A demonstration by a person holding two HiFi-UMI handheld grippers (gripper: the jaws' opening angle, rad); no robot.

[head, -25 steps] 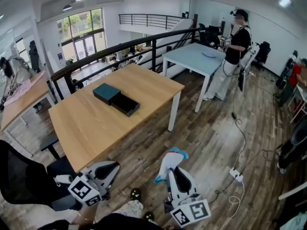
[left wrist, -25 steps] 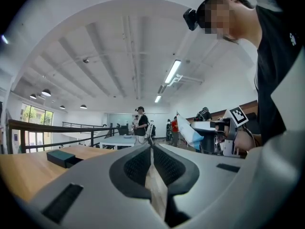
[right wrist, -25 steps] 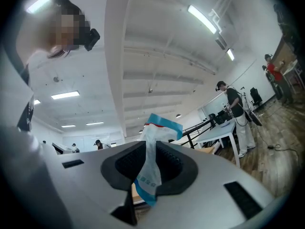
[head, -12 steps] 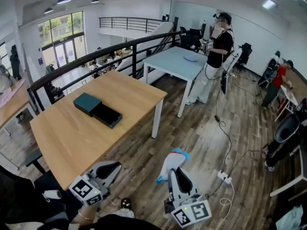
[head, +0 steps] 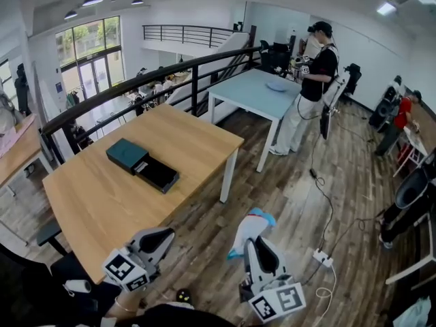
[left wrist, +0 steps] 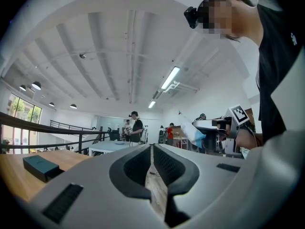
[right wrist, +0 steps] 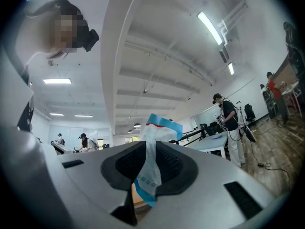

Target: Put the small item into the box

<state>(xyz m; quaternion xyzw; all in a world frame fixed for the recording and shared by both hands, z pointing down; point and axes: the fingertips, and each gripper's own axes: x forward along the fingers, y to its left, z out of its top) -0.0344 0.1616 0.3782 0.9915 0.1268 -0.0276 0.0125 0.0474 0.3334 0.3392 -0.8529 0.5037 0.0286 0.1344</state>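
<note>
i had the right gripper [head: 253, 242] low over the wood-plank floor [head: 293, 203], to the right of the wooden table [head: 88, 196] and clear of its edge. its jaws were pinched on a small white packet with blue ends [head: 250, 225], which stuck out forward past the tips. in the right gripper view the same packet [right wrist: 159, 128] stood upright between the two dark pads of the right gripper [right wrist: 150, 146], its lower end hanging below the pinch

the left gripper [head: 161, 238] hung beside the near corner of the table with its marker cube [head: 123, 270] facing up. in the left gripper view its jaws [left wrist: 152, 149] were drawn together to a thin slit with nothing between them, only floor showing through the gap

the box sat well away from both tools, on the far half of the wooden table: a dark teal part [head: 127, 154] and a black open tray [head: 158, 174] lay side by side, touching. i could not tell from here which part was the lid. the left gripper view caught the teal part [left wrist: 41, 166] at its left edge, on the tabletop

beyond, a person in a black top [head: 314, 80] stood by a pale blue table [head: 252, 90], and a dark railing [head: 136, 90] ran behind the wooden table. a white power strip [head: 320, 257] lay on the floor to the right of my right tool
</note>
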